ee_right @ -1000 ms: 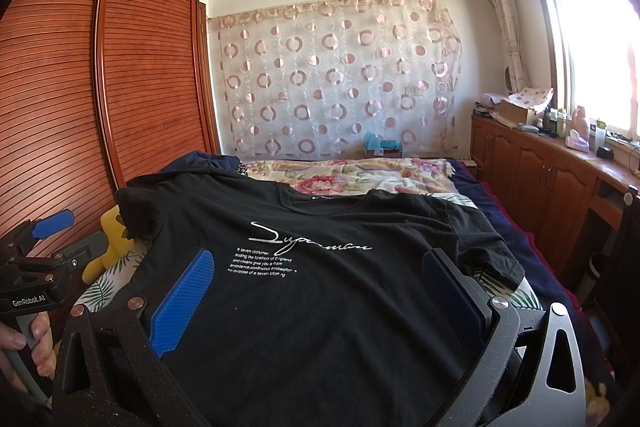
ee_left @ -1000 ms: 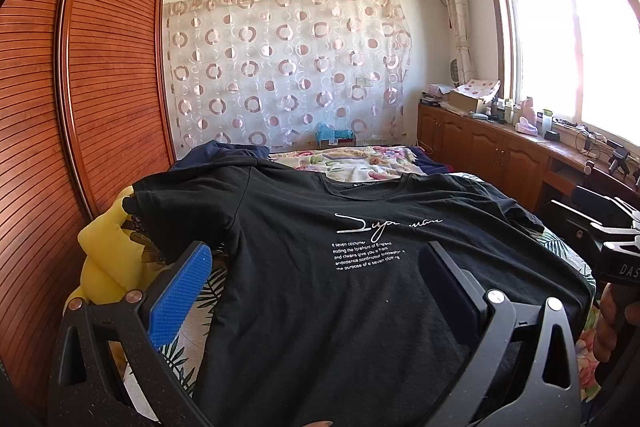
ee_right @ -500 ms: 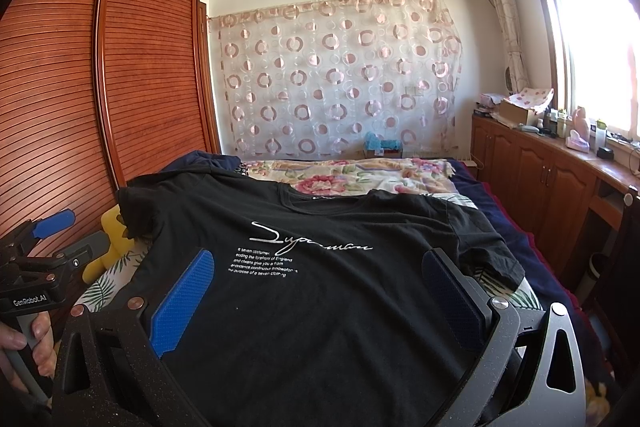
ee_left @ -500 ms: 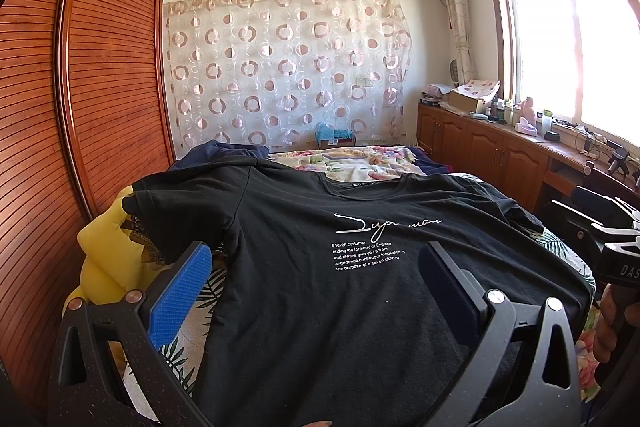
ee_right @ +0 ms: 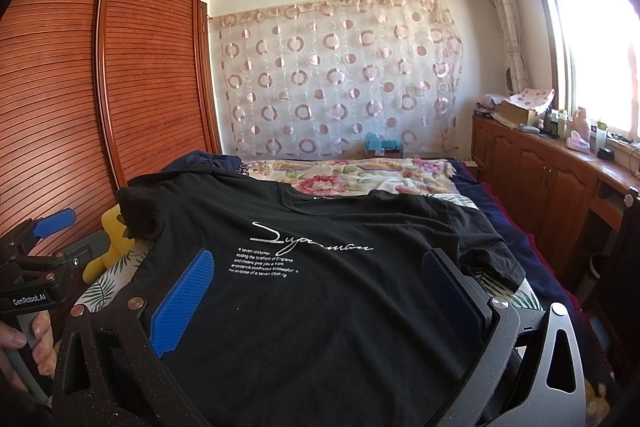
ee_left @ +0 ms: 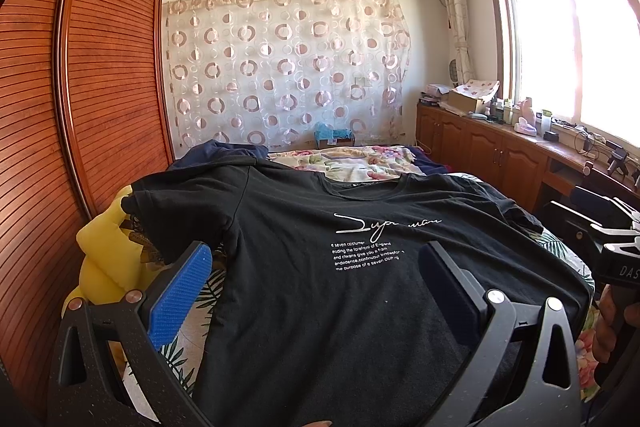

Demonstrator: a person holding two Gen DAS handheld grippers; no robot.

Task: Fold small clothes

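On the far left a wooden slatted wardrobe [ee_left: 80, 107] stands close along the bed [ee_right: 360, 175], and a yellow plush toy [ee_left: 104, 263] sits squeezed between the two, so this side gives little room. The left gripper [ee_left: 316, 287] hovers above the near left part of the shirt with its jaws spread wide and nothing between them. The black T-shirt [ee_left: 320, 267] lies flat on the bed, front side up, with the collar at the far end and the hem toward the cameras. Its left sleeve [ee_left: 168, 211] reaches the bed edge beside the toy. White printed text [ee_right: 280, 255] crosses the chest, and the cloth looks mostly smooth. The right gripper [ee_right: 320, 291] is also wide open and empty, above the near right part. The right sleeve [ee_right: 492, 255] is wrinkled, near the right edge of the bed. Further right a narrow passage runs between the bed and a low wooden cabinet [ee_right: 540, 167] under the window [ee_left: 572, 47].
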